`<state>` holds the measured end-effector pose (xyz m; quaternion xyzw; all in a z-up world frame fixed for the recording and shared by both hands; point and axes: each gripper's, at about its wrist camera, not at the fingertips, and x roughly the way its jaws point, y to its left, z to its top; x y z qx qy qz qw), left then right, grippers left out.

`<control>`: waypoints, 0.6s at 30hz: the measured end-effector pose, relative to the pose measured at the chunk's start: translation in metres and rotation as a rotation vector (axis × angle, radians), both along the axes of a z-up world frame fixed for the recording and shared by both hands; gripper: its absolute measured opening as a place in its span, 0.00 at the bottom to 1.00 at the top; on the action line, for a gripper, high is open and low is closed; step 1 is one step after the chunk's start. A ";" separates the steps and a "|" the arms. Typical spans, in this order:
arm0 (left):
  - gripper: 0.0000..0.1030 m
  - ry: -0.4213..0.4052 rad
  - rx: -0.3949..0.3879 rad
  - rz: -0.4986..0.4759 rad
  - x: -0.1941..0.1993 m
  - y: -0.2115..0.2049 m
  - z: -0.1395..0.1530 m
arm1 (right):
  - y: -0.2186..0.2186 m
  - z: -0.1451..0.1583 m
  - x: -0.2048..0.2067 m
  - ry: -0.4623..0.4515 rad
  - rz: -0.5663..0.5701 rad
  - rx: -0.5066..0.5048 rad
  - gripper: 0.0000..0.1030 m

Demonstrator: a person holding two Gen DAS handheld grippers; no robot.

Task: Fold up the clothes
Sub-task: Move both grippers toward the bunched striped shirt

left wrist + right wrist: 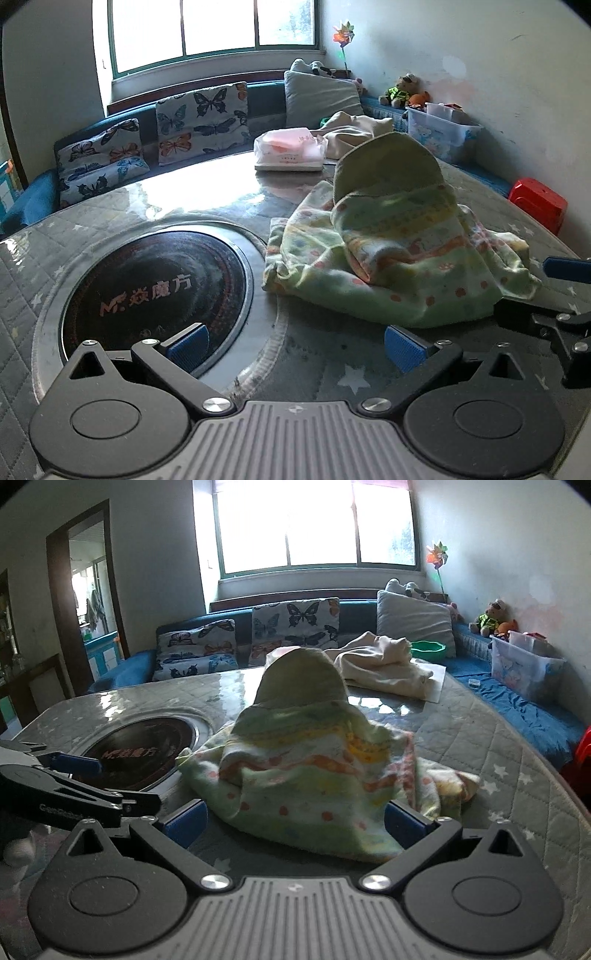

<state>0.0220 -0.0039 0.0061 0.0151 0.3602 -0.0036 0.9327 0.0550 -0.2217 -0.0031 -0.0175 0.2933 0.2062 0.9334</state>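
A crumpled light-green child's garment (388, 251) with orange and yellow patterns lies in a heap on the quilted table (110, 218), its hood standing up. My left gripper (295, 347) is open over the table, left of and short of the garment, and holds nothing. In the right wrist view the garment (314, 768) fills the middle. My right gripper (295, 823) is open wide, with the garment's near edge lying between its fingers, unclamped. A blue finger (565, 267) of the right gripper shows at the garment's right edge.
A round black induction hob (155, 295) is sunk into the table left of the garment. A tissue pack (290, 149) and a cream cloth (384, 664) lie at the far side. Beyond are a blue sofa with butterfly cushions (295, 624), a plastic bin (524, 672) and a red stool (537, 203).
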 end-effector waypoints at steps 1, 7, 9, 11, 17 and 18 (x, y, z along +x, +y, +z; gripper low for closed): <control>1.00 -0.002 -0.002 0.001 0.002 0.000 0.001 | -0.002 0.001 0.003 0.001 -0.004 0.001 1.00; 1.00 -0.011 0.005 -0.002 0.011 -0.002 0.008 | -0.008 0.005 0.020 0.005 -0.024 0.019 0.98; 1.00 -0.014 0.009 -0.004 0.014 -0.003 0.009 | -0.009 0.007 0.027 0.007 -0.025 0.025 0.95; 1.00 -0.016 0.008 -0.007 0.017 -0.004 0.012 | -0.009 0.009 0.032 0.003 -0.023 0.029 0.95; 1.00 -0.025 0.011 -0.016 0.026 -0.004 0.018 | -0.003 0.016 0.052 -0.010 -0.010 0.038 0.87; 1.00 -0.025 0.011 -0.016 0.028 -0.004 0.018 | -0.002 0.017 0.057 -0.013 -0.008 0.037 0.86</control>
